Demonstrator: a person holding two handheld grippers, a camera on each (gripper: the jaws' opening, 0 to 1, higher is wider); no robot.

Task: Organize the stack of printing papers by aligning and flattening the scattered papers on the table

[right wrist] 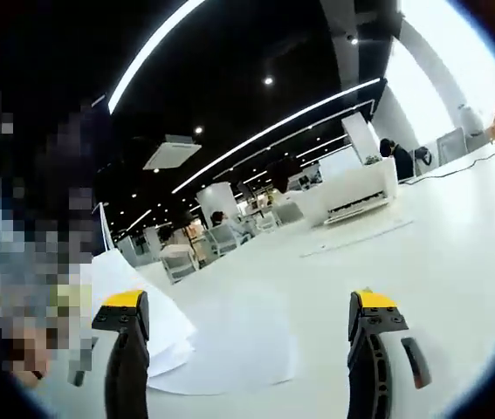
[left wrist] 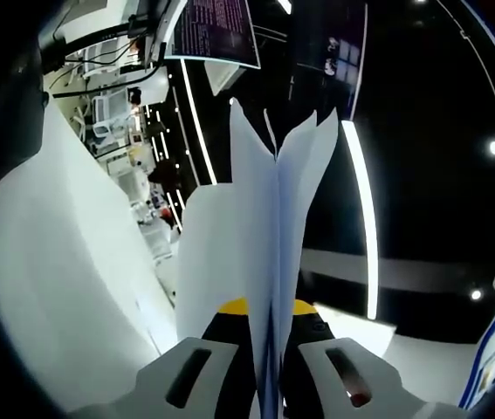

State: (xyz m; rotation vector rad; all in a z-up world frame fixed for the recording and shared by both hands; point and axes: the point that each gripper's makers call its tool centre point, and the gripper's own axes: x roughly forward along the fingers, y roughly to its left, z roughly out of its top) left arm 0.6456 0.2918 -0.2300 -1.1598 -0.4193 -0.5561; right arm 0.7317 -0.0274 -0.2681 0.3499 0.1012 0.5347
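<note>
Left gripper view: left gripper (left wrist: pixel 264 319) is clamped on a stack of printing papers (left wrist: pixel 269 227), yellow-tipped jaws pressed together with the sheets edge-on between them. The sheets rise upright from the jaws and fan apart at the top into several pointed corners. Lower edge of the stack is hidden behind the jaws and the grey gripper body. How many sheets, can't tell. A broad white surface (left wrist: pixel 55 262) fills the left side, strongly tilted by the camera roll; probably the table, but the fisheye makes it hard to be sure. A monitor (left wrist: pixel 216 30) with dark text-filled screen hangs at the top, cut off by the frame edge. Long ceiling light strips (left wrist: pixel 360 209) run across a black ceiling. Cluttered desks with cables sit far back at upper left, too small to make out.

Right gripper view: right gripper (right wrist: pixel 251 319) has its jaws wide apart, nothing between them, hovering over the white table (right wrist: pixel 439 262). Scattered papers (right wrist: pixel 203 349) lie flat on the table, overlapping and out of line, partly behind the left-hand jaw; white on white, so their edges are faint. Another thin sheet (right wrist: pixel 352 236) lies further back, barely visible. Left edge of this view is mostly obscured. White counters and chairs (right wrist: pixel 343 188) stand in the background, with seated people, small and blurry.
</note>
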